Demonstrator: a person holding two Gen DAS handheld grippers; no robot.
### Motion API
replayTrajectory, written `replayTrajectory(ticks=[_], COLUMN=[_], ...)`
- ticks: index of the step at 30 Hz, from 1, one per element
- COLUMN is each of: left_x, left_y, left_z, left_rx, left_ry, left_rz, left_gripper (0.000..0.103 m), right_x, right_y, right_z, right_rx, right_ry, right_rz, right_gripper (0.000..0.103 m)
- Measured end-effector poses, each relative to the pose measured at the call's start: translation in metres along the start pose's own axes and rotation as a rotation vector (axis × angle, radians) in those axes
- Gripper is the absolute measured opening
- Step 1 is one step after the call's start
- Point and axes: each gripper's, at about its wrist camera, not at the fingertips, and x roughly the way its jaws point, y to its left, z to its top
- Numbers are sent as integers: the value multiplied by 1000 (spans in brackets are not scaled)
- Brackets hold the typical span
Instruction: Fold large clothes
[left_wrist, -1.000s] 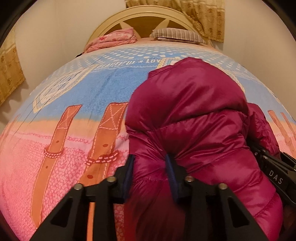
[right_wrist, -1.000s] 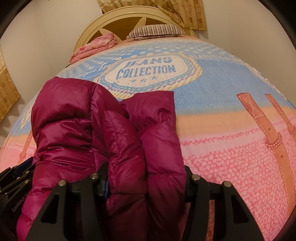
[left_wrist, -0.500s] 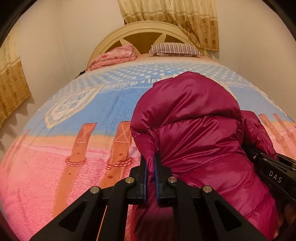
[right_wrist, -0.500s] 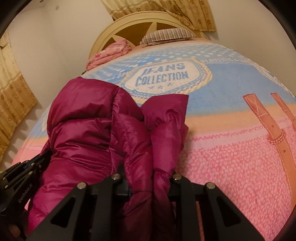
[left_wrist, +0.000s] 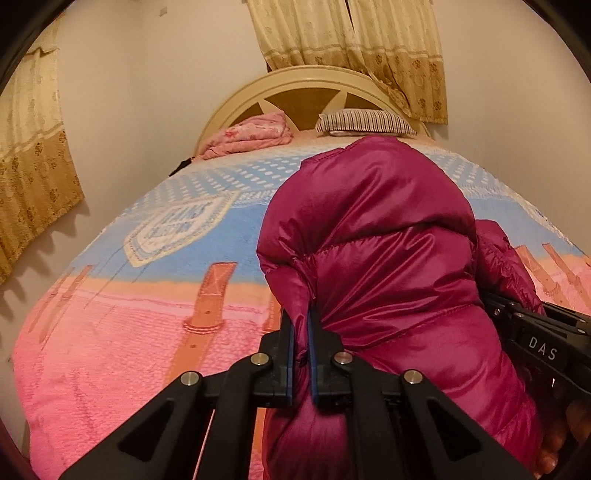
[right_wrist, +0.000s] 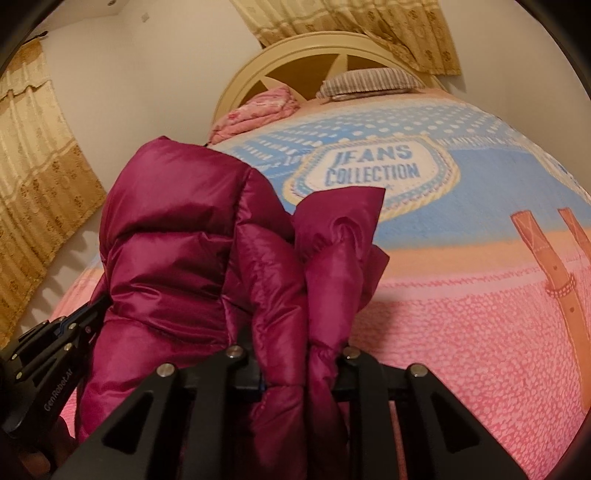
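Between both tongs (left_wrist: 300, 332), magenta jacket (left_wrist: 369, 236)

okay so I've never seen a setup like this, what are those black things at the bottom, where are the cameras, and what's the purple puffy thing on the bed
The black parts are two handheld grippers, one in each of a person's hands; no robot arm is involved. Each carries a wide-angle camera looking forward along its fingers, one picture per gripper. The left gripper and the right gripper are both clamped on a magenta puffer jacket, bunched up over a bed with a pink and blue blanket. At the headboard lie a striped pillow and a folded pink quilt.
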Motion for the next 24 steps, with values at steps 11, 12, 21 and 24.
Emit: replayTrajectory(ticks=[11,12,21,24], left_x=[-18,-19,-30,-33], left_y=[54,61,108,121], left_z=[-7,-8,-17,-21], left_rx=[-67,-78,-137,-151], left_ry=[-10,-10,-13,-11], left_rz=[57,62,109,126], left_gripper=[5,5,5,4], right_x=[6,7,16,21], right_y=[56,61,105,118], right_z=[9,9,8,7], right_rx=[-83,-92,-162,-180], right_ry=[3,6,25,33], right_rz=[73,80,137,153], right_gripper=[21,21,21,21])
